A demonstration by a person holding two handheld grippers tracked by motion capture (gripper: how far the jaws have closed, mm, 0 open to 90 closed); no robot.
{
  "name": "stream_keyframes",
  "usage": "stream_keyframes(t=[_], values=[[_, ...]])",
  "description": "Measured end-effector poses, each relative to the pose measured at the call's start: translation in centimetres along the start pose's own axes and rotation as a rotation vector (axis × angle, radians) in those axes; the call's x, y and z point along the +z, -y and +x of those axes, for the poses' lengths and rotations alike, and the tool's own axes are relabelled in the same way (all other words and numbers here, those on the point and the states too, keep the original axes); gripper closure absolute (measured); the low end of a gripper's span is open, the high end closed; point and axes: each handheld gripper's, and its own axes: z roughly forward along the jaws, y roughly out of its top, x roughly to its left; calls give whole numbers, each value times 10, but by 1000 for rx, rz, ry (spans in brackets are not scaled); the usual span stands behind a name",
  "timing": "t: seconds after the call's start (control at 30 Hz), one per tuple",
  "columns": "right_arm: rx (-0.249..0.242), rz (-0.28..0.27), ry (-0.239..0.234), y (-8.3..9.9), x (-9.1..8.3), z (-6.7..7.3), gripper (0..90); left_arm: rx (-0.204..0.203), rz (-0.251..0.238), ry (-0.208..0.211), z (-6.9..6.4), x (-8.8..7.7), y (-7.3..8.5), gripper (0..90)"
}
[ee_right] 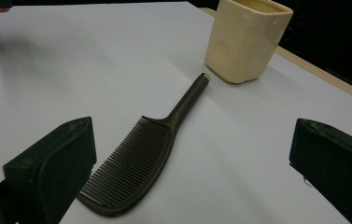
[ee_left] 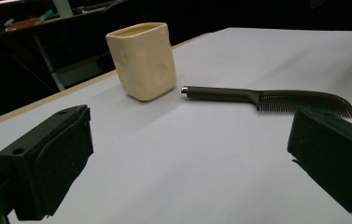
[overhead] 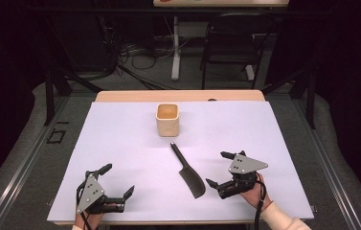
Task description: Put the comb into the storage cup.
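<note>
Comb: a dark, flat plastic comb with a long straight handle (overhead: 187, 170) lay on the white-topped bench (overhead: 120, 139), near the middle of the near half, handle end pointing toward the far edge.
Cup: a cream, square-sided ceramic cup (overhead: 168, 119) stood upright toward the far edge, just beyond the comb's handle tip and apart from it.
Left claw: the left claw (overhead: 119, 181) sat near the bench's near left corner, jaws spread wide with nothing between them, well apart from the comb.
Right claw: the right claw (overhead: 219, 168) hung just to the right of the comb's toothed end, jaws likewise wide apart and empty.
High view alone: both claws together, their grey three-cornered plates, a pale sleeve at the right wrist, and a dark chair beyond the bench.
Left gripper view alone: round dimples pressed into the cup's (ee_left: 142, 60) sides; the comb (ee_left: 276, 99) seen side-on, teeth curving to a tip.
Right gripper view alone: the comb's (ee_right: 138, 163) fine teeth and a pale cap on its handle tip; the cup (ee_right: 247, 38).
Hard to tell: the cup's inside was cut off in both gripper views; whether the right claw's near jaw touched the comb could not be told.
</note>
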Motion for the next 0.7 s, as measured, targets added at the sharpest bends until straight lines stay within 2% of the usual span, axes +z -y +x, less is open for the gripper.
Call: stream_keyframes(t=[0.27, 0.7], values=[[-1, 36, -23, -5, 16, -4, 3, -3, -5, 1, 0, 0, 0, 3], [8, 55, -66, -17, 44, -10, 0, -9, -5, 6, 2, 1, 0, 2]])
